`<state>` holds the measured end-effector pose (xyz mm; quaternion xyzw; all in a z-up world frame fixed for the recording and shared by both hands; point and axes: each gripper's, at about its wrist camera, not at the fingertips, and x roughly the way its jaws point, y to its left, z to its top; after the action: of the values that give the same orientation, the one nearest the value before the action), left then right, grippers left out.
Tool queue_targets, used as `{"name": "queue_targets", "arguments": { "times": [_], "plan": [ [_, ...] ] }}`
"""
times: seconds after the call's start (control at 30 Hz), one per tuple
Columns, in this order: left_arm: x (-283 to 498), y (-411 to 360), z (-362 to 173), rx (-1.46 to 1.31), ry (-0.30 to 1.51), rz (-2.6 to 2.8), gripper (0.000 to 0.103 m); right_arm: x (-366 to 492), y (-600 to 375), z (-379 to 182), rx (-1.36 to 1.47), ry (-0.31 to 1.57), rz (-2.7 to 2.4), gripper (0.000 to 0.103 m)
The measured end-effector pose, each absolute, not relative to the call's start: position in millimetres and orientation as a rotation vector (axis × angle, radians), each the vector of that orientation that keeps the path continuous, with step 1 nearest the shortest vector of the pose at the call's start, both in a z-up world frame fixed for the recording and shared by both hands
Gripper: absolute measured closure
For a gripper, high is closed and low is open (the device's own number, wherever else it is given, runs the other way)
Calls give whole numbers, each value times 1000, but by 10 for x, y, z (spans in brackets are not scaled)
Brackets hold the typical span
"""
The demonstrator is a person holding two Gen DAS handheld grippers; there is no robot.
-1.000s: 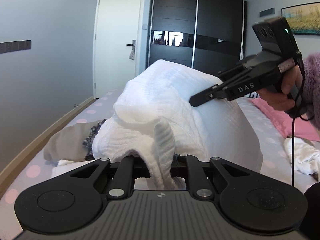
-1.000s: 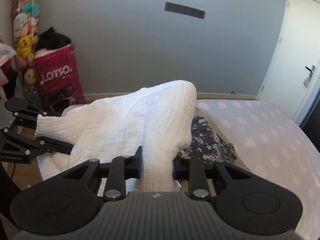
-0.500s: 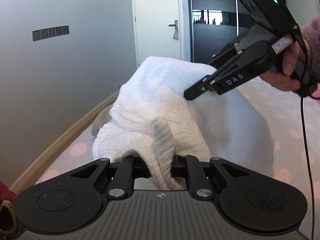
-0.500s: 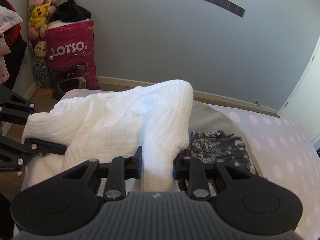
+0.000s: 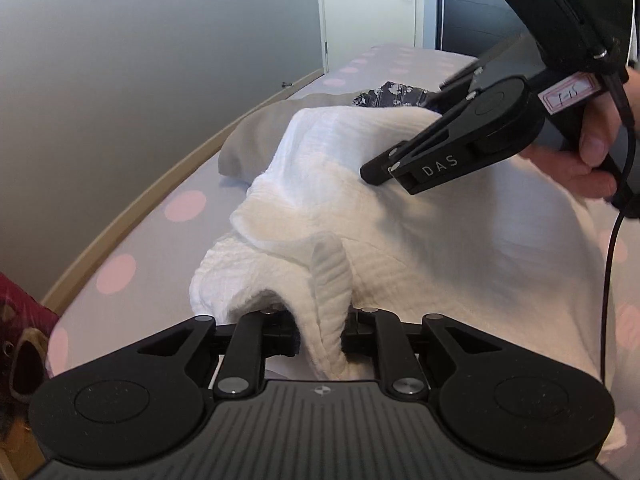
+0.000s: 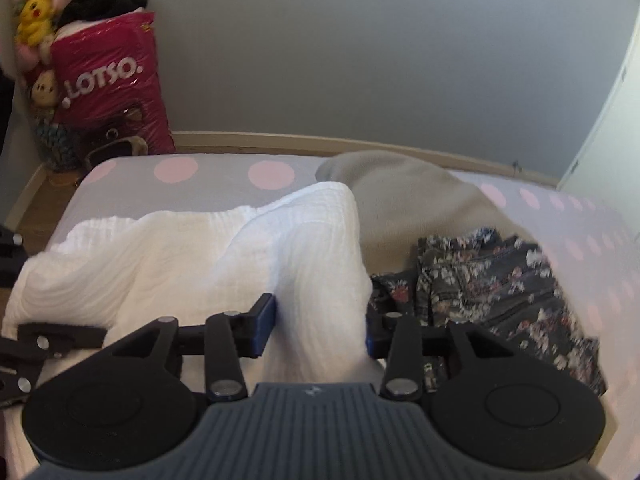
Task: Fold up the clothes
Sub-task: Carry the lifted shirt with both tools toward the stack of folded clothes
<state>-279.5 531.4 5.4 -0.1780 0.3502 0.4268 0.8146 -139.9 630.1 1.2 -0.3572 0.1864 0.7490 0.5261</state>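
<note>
A white crinkled garment lies low over the bed, also in the right wrist view. My left gripper is shut on a fold of it at its near edge. My right gripper has its jaws spread with the white cloth still lying between them; it also shows from the side in the left wrist view, resting on the garment's top.
The bed sheet is grey with pink dots. A beige garment and a dark floral garment lie beyond the white one. A pink LOTSO bag with plush toys stands by the wall at the bed's end.
Both grippers came down with the white garment from held-up to low over the bed. The right gripper's jaws have opened wider around the cloth.
</note>
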Motion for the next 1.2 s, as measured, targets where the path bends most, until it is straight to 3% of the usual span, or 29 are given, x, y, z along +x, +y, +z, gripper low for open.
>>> {"name": "queue_targets", "arguments": {
  "times": [0.13, 0.43, 0.47, 0.5, 0.57, 0.6, 0.67, 0.77, 0.87, 1.03, 1.2],
  "plan": [
    [-3125, 5549, 78, -608, 637, 876, 83, -1171, 6410, 136, -746, 644, 1799, 34],
    [-3506, 5757, -9, -835, 520, 864, 79, -1246, 6850, 112, -721, 770, 1698, 34],
    [-3492, 5825, -36, -844, 520, 865, 79, -1267, 6886, 77, -720, 778, 1682, 45],
    [-3516, 5834, -42, -849, 520, 868, 78, -1289, 6899, 51, -721, 773, 1674, 63],
    [-3558, 5830, -44, -857, 517, 879, 78, -1329, 6882, 39, -722, 726, 1671, 84],
    [-3565, 5831, -43, -859, 514, 887, 78, -1353, 6854, 61, -717, 677, 1676, 91],
    [-3562, 5841, -44, -868, 513, 902, 78, -1364, 6820, 110, -696, 619, 1681, 92],
    [-3532, 5861, -54, -875, 539, 928, 78, -1362, 6840, 141, -702, 597, 1655, 89],
    [-3480, 5819, -21, -840, 587, 970, 78, -1319, 6819, 194, -671, 600, 1612, 69],
    [-3447, 5705, 149, -769, 630, 1054, 77, -1175, 6657, 361, -657, 620, 1608, 69],
    [-3370, 5568, 321, -667, 697, 1197, 71, -928, 6234, 471, -708, 589, 1598, 61]
  ]
}}
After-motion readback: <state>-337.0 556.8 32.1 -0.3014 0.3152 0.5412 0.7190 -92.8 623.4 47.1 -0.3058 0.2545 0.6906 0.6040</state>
